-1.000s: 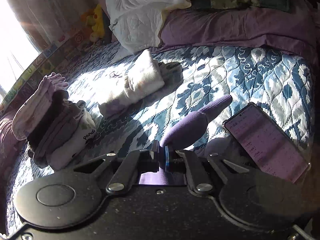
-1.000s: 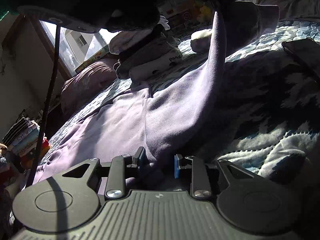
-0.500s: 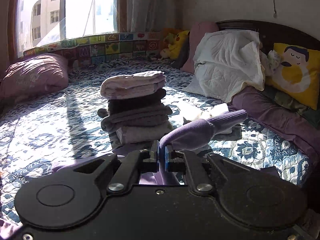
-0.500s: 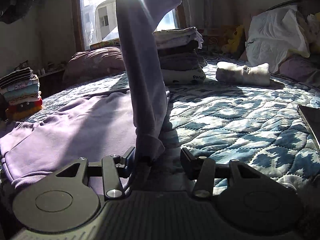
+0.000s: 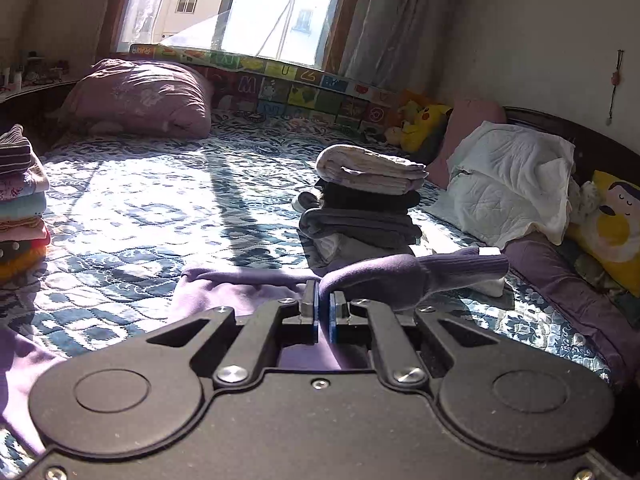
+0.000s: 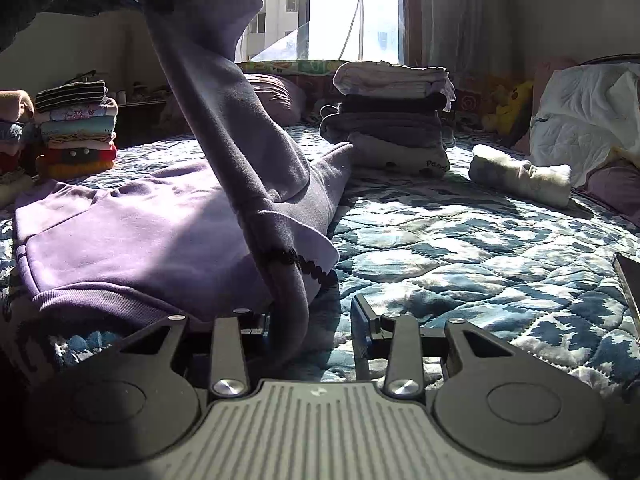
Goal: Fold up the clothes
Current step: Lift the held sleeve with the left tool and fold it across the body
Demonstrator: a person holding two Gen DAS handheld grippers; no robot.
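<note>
A purple sweatshirt [image 6: 120, 232] lies flat on the blue patterned bed quilt [image 6: 460, 248]. One of its sleeves [image 6: 224, 92] is lifted and runs from the top left down to my right gripper [image 6: 312, 316]. That gripper is open, low over the quilt by the hem, with the sleeve fabric hanging against its left finger. In the left wrist view my left gripper [image 5: 324, 300] is shut on the sleeve, and the ribbed cuff [image 5: 460, 270] sticks out to the right above the garment's body [image 5: 224, 288].
A stack of folded clothes [image 5: 368, 200] stands just beyond the sweatshirt, and another stack [image 6: 76, 128] sits at the left edge. A rolled pale garment [image 6: 520, 178], a white quilt [image 5: 508, 184] and pillows lie to the right. A phone [image 6: 630, 280] lies at the right edge.
My left gripper has lifted and swung round with the sleeve, and now faces the window. My right gripper has dropped low by the hem and its jaws stand wider apart.
</note>
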